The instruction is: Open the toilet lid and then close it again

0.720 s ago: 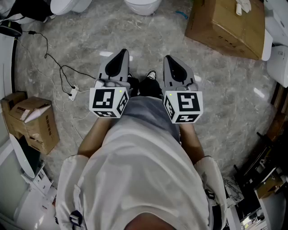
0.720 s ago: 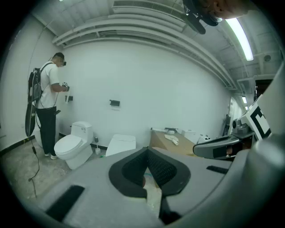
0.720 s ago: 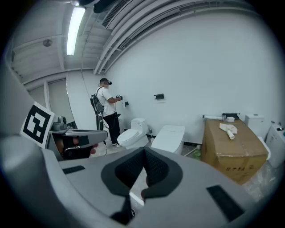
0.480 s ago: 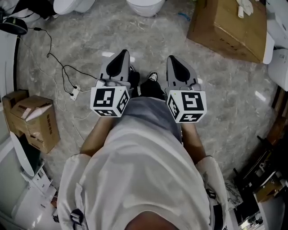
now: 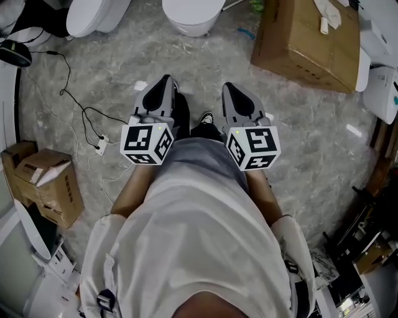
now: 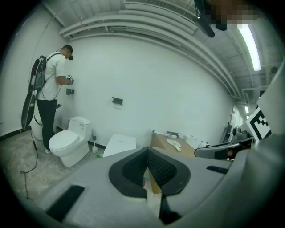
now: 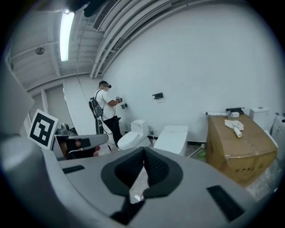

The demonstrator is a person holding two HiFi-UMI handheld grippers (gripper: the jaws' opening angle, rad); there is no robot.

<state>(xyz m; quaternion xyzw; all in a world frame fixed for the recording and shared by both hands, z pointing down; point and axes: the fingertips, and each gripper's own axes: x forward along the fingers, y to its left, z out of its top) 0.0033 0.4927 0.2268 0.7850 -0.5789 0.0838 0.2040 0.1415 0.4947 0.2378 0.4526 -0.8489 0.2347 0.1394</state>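
The head view is sharp and evenly lit; the marble floor carries small white glare spots, and the corners darken. Both gripper views are fisheye: the white wall bows, ringed by black. Above that wall a ceiling tube light blooms bright; below it the right gripper looks soft and shadowed.

Glossy ceramic toilet, matt cardboard box
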